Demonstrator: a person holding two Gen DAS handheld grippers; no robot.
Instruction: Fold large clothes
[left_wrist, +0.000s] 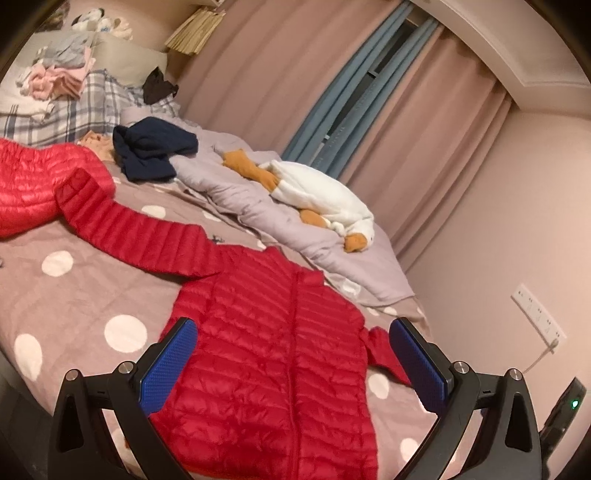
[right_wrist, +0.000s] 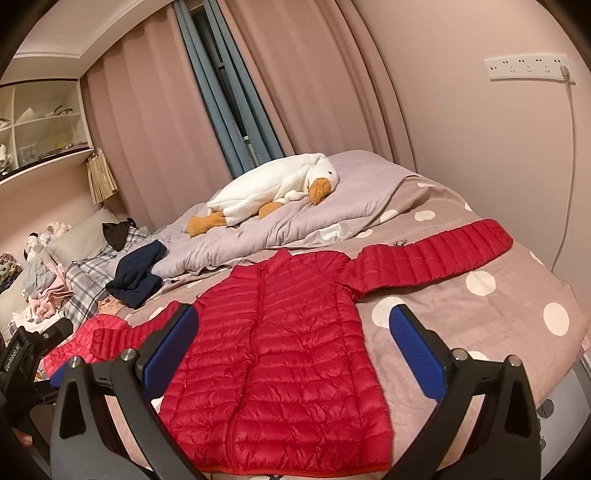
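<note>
Jacket flat on bed, plush goose behind

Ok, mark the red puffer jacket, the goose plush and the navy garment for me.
red puffer jacket (right_wrist: 280, 350), right wrist view, on the chest panel beside the zipper.
goose plush (right_wrist: 258, 188), right wrist view, on its white body.
navy garment (left_wrist: 153, 147), left wrist view, on the crumpled middle.

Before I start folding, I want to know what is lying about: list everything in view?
puffer jacket: one, red, flat on the bed, sleeves spread
second padded garment: one, brighter red, beside the left sleeve
navy garment: one, crumpled by the quilt
goose plush: one, white and orange, on the quilt
quilt: one, lilac, rumpled
bedsheet: one, taupe with white dots
clothes pile: pink and grey, at the bedhead
plaid pillow: one
curtains: pink, blue
socket strip: one, white
left tool: open
right tool: open
</note>
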